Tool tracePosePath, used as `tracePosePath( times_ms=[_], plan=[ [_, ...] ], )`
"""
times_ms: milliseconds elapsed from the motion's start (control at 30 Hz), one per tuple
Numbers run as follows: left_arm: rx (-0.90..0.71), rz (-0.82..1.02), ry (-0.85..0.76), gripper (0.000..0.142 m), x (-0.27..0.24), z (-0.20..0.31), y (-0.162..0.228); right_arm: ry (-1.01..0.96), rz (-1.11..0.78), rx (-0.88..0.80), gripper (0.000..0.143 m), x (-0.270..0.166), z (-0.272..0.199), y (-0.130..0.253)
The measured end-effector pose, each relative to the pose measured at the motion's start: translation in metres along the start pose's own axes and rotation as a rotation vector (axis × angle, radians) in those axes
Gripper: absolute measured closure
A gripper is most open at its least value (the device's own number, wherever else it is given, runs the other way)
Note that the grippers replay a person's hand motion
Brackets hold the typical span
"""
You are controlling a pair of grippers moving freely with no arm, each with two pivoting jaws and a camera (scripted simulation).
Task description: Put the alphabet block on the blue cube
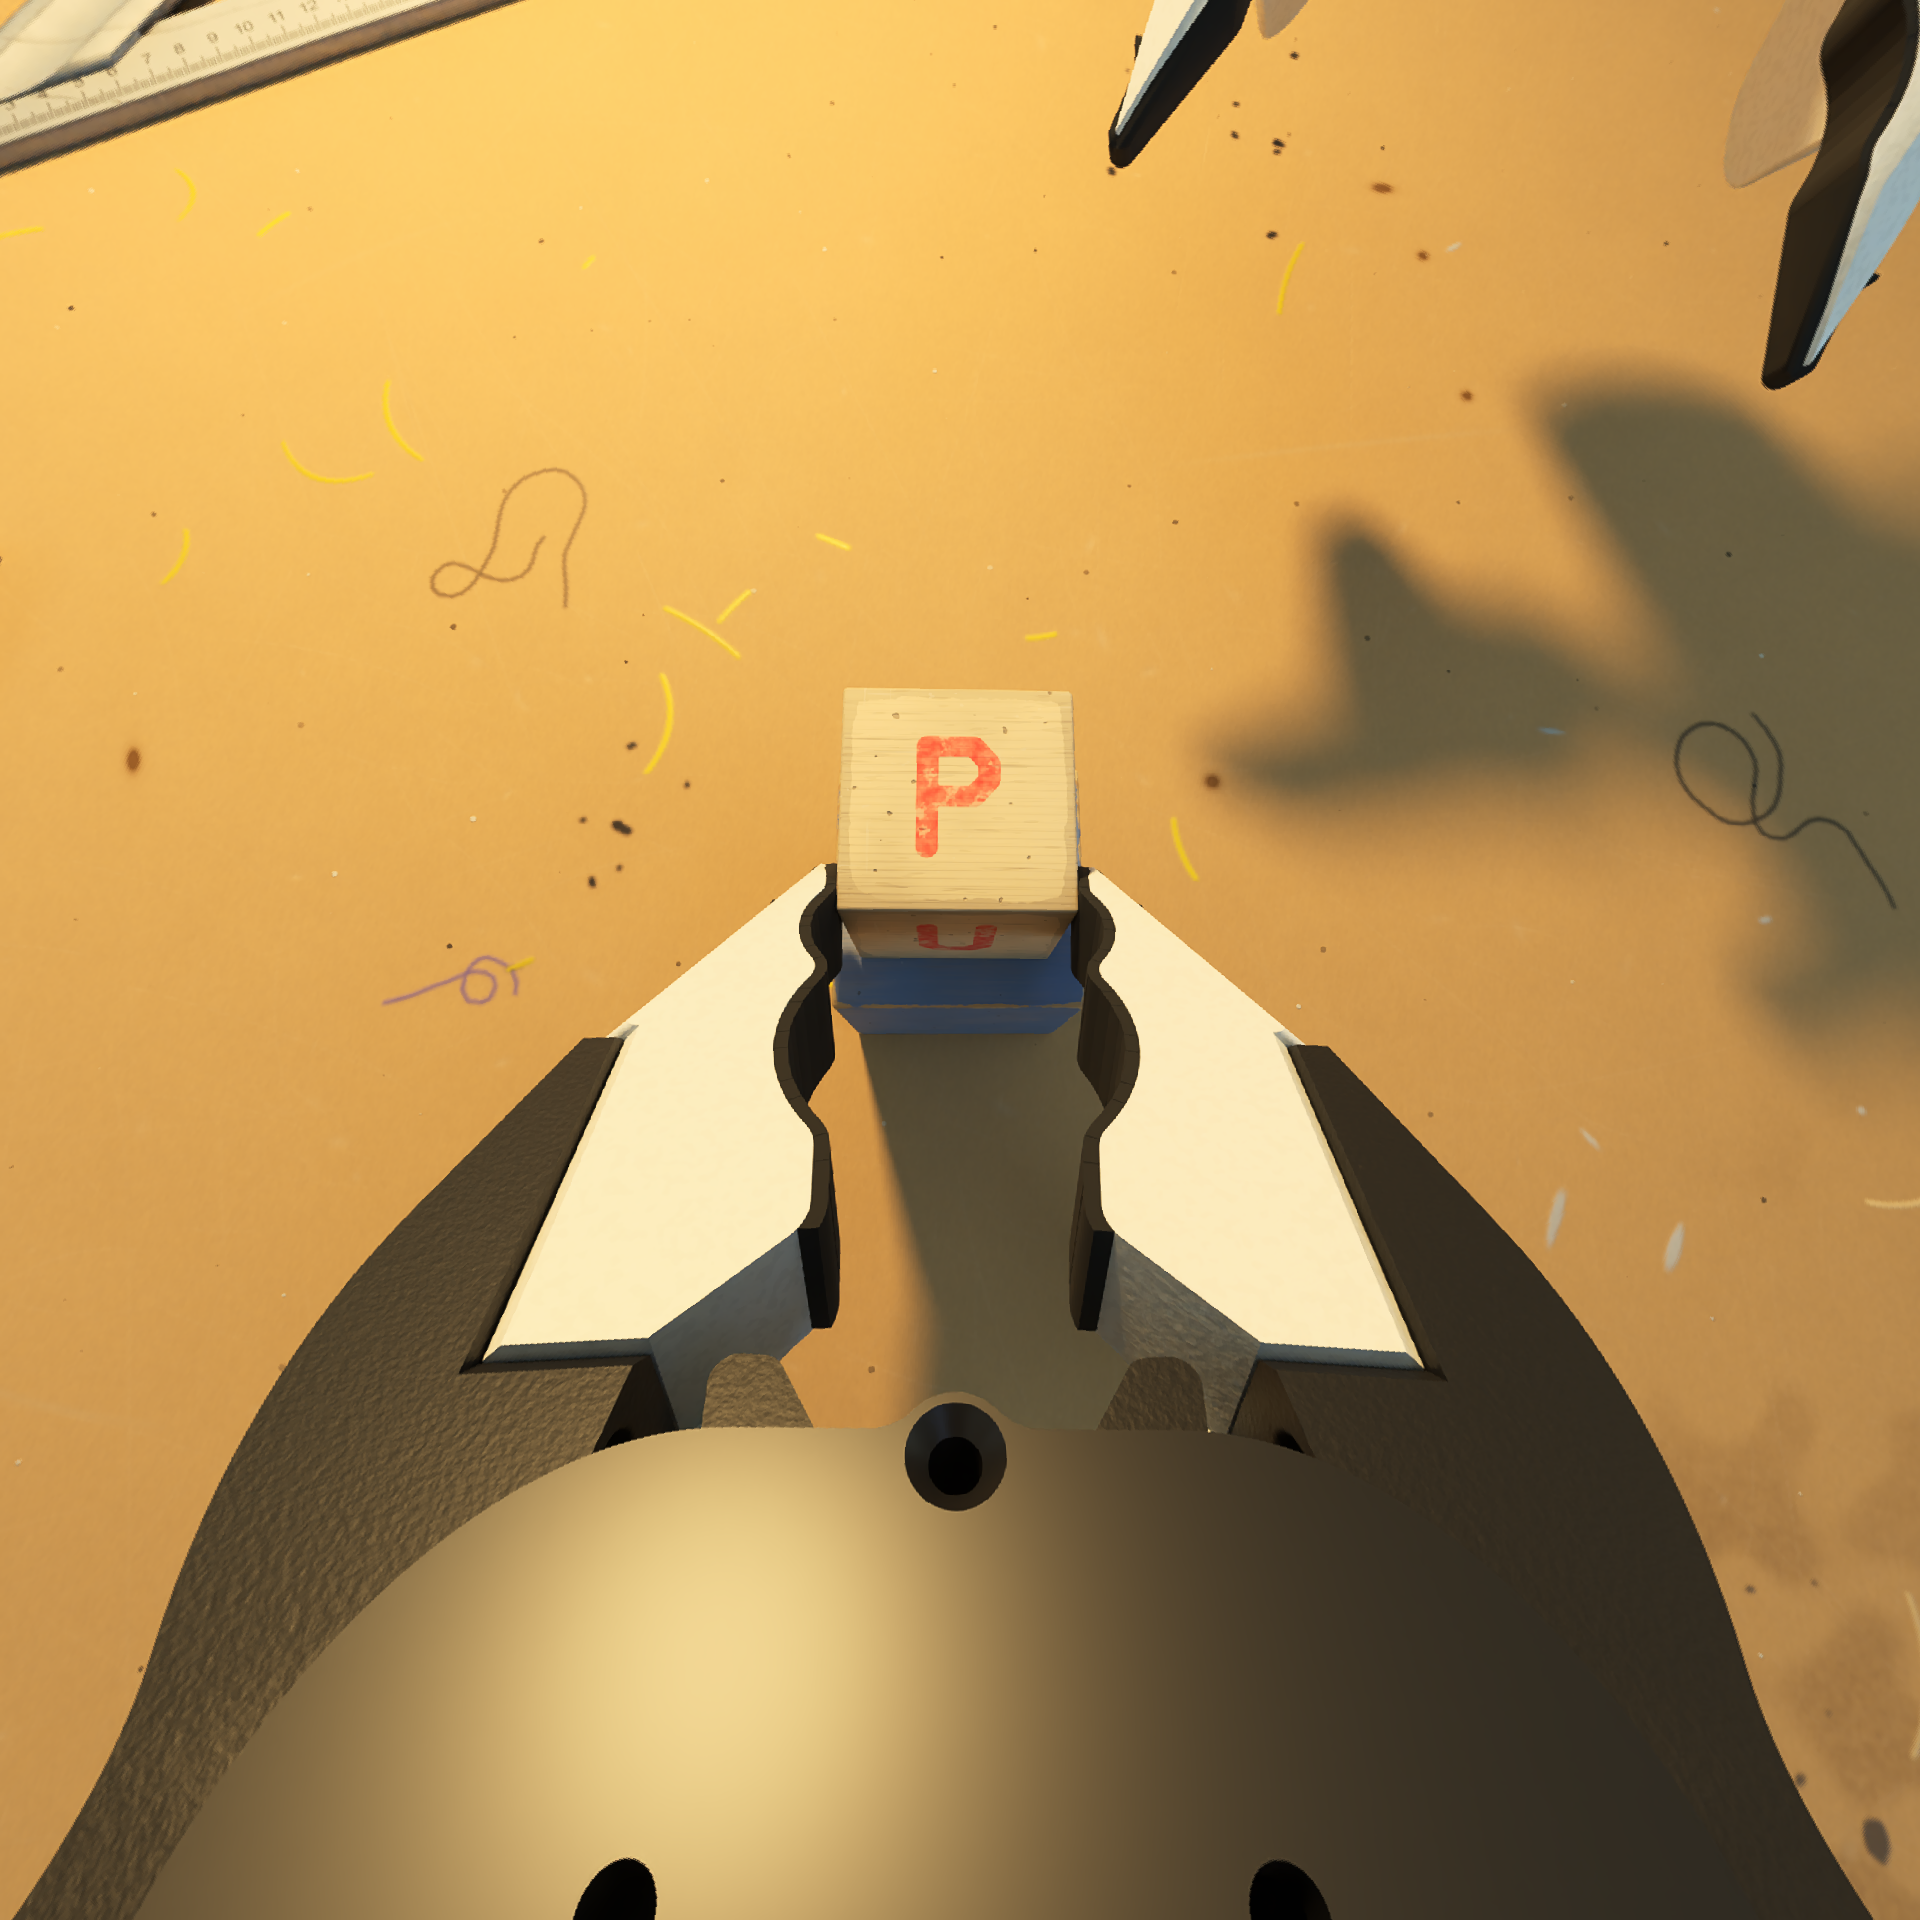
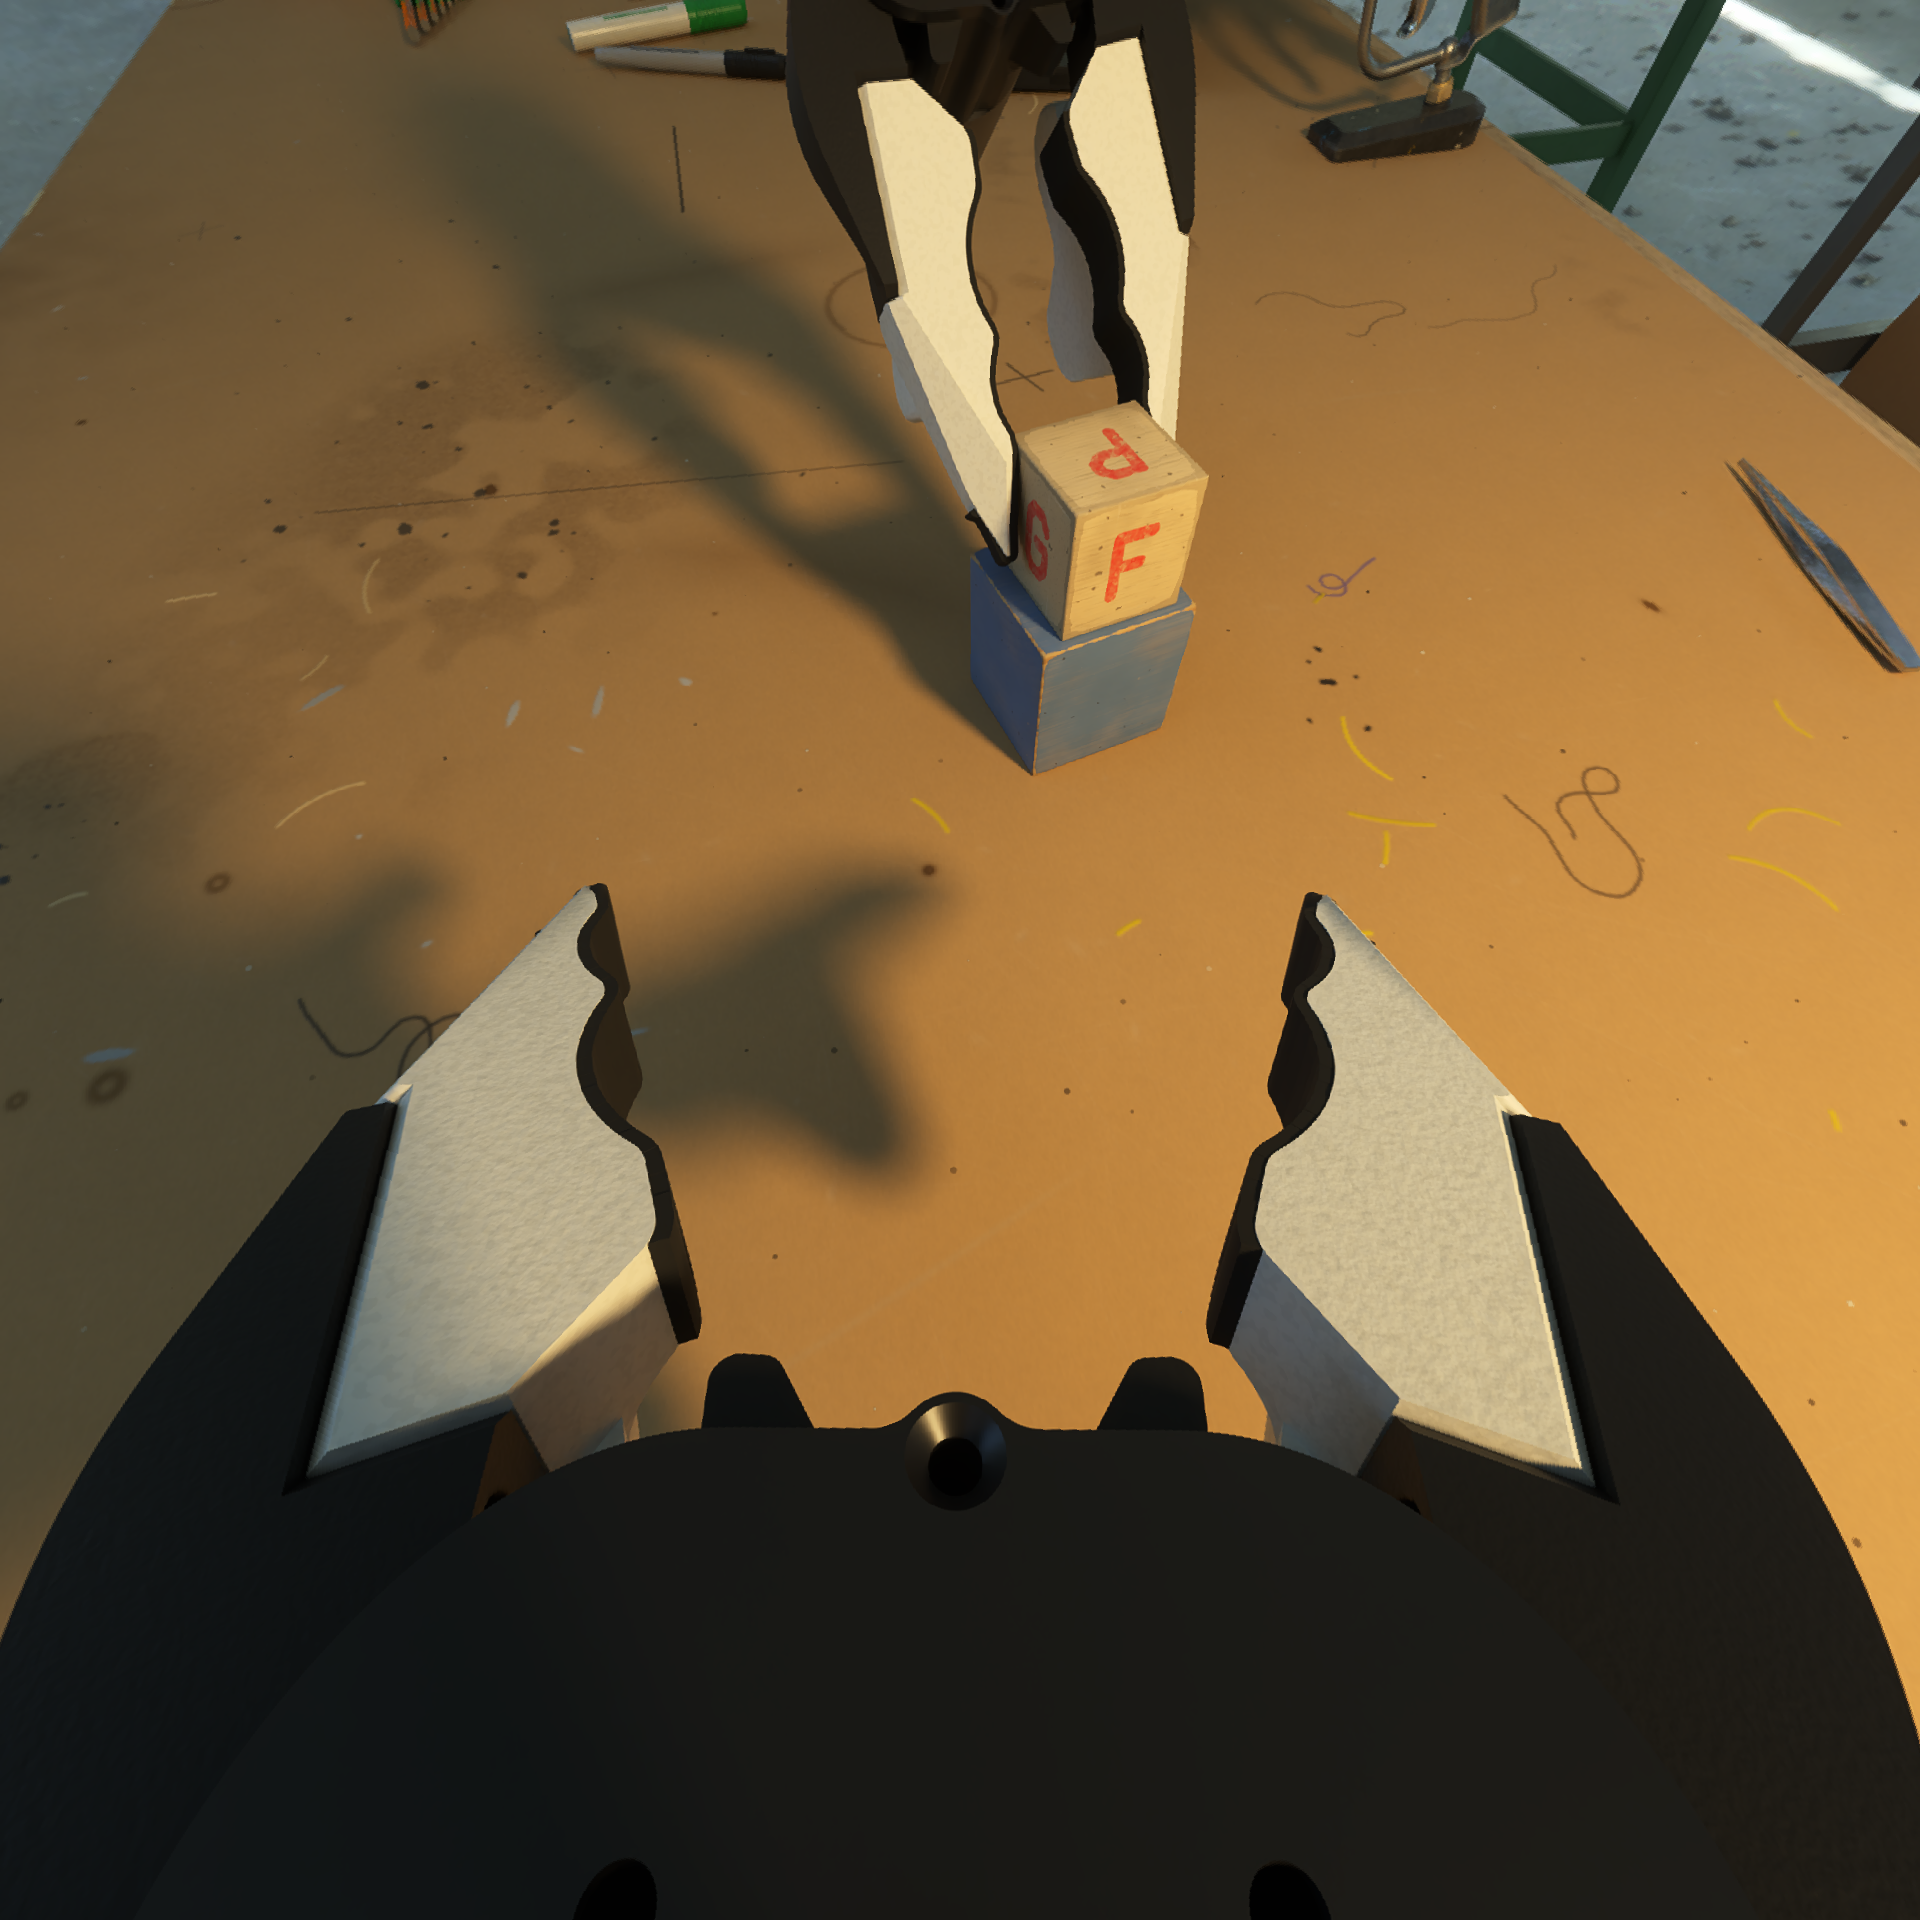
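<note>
— So, where is the alphabet block (image 2: 1107, 520) sitting?

— On the blue cube (image 2: 1081, 686), with the left tongs (image 1: 954, 894) clamped on its sides from above.

— And the right tongs (image 2: 954, 914)?

— Spread wide, holding nothing, hanging over the bare desk (image 2: 520, 644) well apart from the stack.

Grainy matt wood alphabet block (image 1: 956, 800) sits on a worn, blue-painted wooden cube (image 2: 1101, 686) over a matt scuffed board tabletop (image 2: 520, 727).
</note>
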State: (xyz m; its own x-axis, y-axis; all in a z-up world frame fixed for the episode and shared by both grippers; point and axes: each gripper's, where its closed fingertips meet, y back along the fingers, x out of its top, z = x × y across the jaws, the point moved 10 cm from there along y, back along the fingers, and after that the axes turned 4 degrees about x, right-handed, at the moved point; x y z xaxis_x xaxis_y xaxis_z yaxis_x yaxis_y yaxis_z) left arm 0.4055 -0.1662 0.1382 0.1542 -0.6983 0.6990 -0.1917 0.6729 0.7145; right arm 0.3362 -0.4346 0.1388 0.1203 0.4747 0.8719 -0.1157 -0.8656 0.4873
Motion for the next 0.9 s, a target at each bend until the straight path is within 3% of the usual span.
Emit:
tracePosePath(
  times_ms=[633,900],
  plan=[
    [0.003,-0.033,0.018,0.098,0.001,0.0,0.001,-0.006,0.004,0.007,0.018,0.0,0.0,0.0],
    [0.125,0.003,0.09,0.055,-0.006,0.0,0.019,-0.01,0.012,0.002,0.017,0.001,0.0,0.001]
  ],
)
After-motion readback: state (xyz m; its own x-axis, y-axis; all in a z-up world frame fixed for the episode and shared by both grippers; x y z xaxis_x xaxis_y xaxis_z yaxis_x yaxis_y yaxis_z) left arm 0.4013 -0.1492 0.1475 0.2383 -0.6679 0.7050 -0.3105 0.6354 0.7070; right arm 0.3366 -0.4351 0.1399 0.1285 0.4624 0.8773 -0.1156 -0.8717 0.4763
